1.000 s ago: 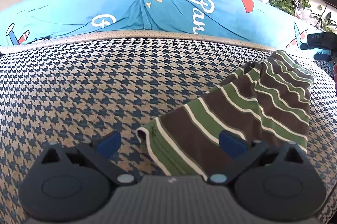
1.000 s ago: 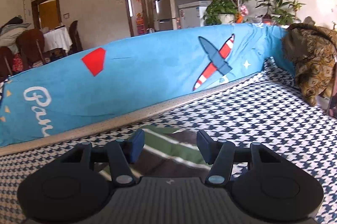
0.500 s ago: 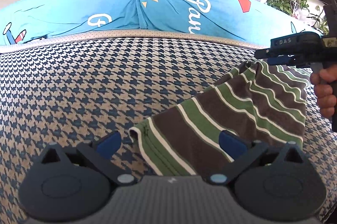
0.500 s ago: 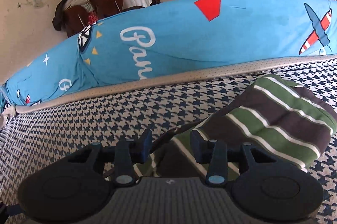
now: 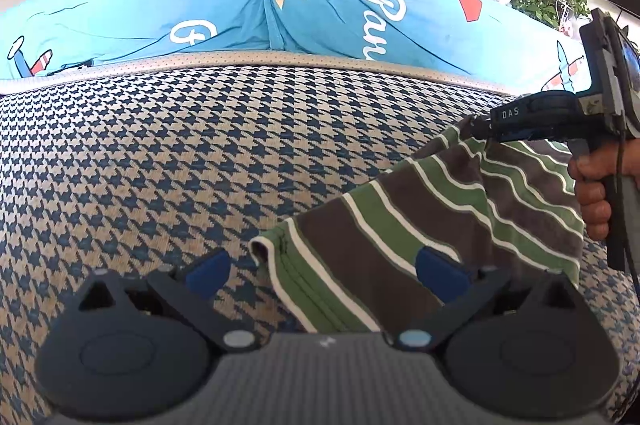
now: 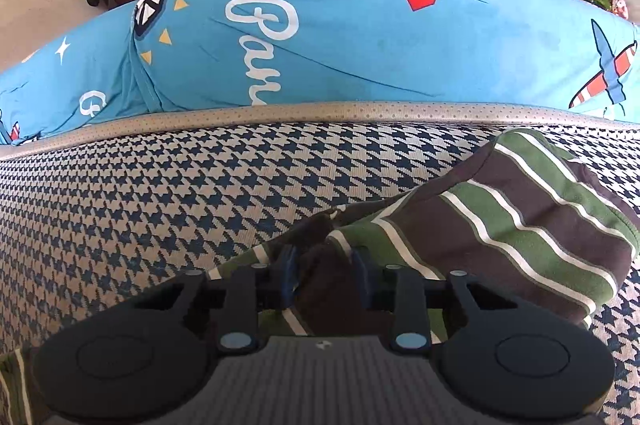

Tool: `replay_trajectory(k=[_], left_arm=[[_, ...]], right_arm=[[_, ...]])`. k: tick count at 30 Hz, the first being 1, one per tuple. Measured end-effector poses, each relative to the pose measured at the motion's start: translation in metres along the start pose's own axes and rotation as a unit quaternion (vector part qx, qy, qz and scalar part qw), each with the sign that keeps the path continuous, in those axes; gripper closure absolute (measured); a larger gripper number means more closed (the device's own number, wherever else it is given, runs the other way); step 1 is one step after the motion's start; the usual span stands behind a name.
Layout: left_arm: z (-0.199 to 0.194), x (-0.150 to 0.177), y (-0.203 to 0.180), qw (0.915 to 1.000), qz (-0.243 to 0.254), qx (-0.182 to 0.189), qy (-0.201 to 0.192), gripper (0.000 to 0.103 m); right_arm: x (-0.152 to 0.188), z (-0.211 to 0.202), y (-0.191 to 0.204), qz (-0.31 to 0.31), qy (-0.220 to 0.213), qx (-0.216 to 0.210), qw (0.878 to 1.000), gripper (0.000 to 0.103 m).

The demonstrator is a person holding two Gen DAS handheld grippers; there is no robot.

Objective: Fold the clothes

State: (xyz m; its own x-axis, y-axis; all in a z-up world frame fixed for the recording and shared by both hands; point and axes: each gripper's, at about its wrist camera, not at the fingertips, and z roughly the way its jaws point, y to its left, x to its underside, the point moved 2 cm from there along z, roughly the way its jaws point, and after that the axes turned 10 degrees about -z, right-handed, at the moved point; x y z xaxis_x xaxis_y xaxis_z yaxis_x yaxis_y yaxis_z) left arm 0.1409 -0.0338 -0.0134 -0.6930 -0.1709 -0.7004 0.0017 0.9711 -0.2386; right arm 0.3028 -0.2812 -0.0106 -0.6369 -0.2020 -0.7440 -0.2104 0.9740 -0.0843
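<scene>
The support is a cushion covered in blue-and-beige houndstooth fabric, edged with beige piping at the back. A striped garment, green, brown and white, lies directly on its right part.

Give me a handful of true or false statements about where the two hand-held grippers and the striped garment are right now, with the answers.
1. The right hand-held gripper is shut on the green, brown and white striped garment. True.
2. The left hand-held gripper is clamped on the garment. False: its jaws stand wide open around the garment's near corner.
3. The garment lies on a blue and beige houndstooth cushion. True.
4. The long pillow behind is plain red. False: it is bright blue with white lettering and aeroplane prints.
5. A bare hand holds the right gripper's handle. True.
</scene>
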Motion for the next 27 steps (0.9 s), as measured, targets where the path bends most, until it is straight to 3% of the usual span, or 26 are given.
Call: replay_trajectory(k=[5, 9, 18, 23, 27], left_arm=[[0.000, 0.000, -0.001, 1.0000, 0.001, 0.000, 0.001, 0.000], [-0.001, -0.001, 0.000, 1.0000, 0.003, 0.000, 0.000, 0.000], [0.001, -0.001, 0.005, 0.9998, -0.001, -0.019, 0.003, 0.000], [0.004, -0.002, 0.009, 0.9993, -0.004, -0.036, 0.006, 0.000], [0.007, -0.004, 0.015, 0.9986, -0.013, -0.051, 0.005, 0.000]], right_arm=[[0.000, 0.000, -0.003, 0.009, -0.002, 0.003, 1.000, 0.091], [-0.001, -0.002, -0.003, 0.013, -0.012, 0.002, 1.000, 0.093], [-0.013, -0.008, -0.001, 0.033, -0.062, -0.005, 0.998, 0.093], [-0.011, 0.012, 0.002, 0.027, -0.037, -0.012, 0.999, 0.092], [-0.009, 0.013, 0.008, 0.000, -0.033, -0.006, 0.999, 0.082]])
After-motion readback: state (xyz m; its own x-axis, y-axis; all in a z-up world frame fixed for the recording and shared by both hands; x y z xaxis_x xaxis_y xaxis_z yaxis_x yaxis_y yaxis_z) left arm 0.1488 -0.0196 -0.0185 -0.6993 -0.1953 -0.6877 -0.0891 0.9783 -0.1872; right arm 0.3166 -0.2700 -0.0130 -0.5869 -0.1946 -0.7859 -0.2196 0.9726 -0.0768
